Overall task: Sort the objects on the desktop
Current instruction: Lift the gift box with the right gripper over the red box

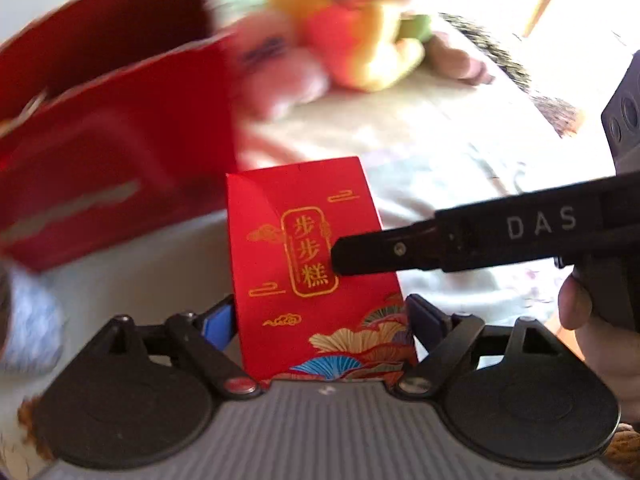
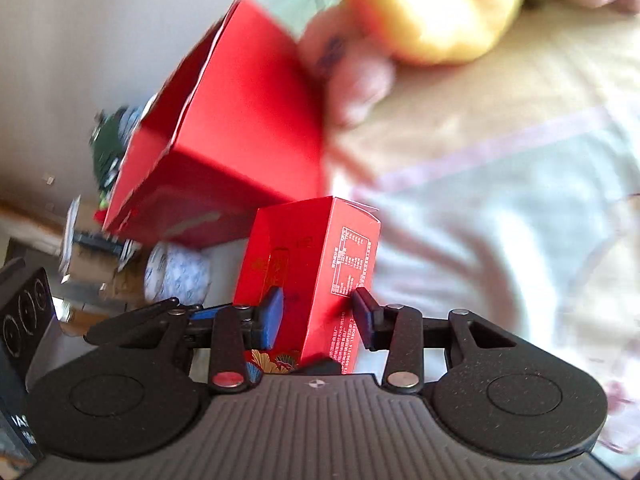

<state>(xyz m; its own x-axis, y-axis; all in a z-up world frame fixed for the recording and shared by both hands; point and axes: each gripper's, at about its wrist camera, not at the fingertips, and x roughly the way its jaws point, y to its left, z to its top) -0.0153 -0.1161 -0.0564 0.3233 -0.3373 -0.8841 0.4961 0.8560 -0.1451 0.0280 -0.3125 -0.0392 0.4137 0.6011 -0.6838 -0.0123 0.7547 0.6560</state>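
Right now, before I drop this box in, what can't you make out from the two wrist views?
- Large red open carton: motion-blurred in both views, so its contents are unreadable.
- Small red printed box: its base is hidden behind the left gripper body; the right gripper covers it likewise.
- Yellow plush toy: blurred, cut by the right view's top edge.
- Blue-white patterned item: too blurred to identify.

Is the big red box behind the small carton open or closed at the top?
Open: the big red box shows its hollow inside and a raised flap in both views.
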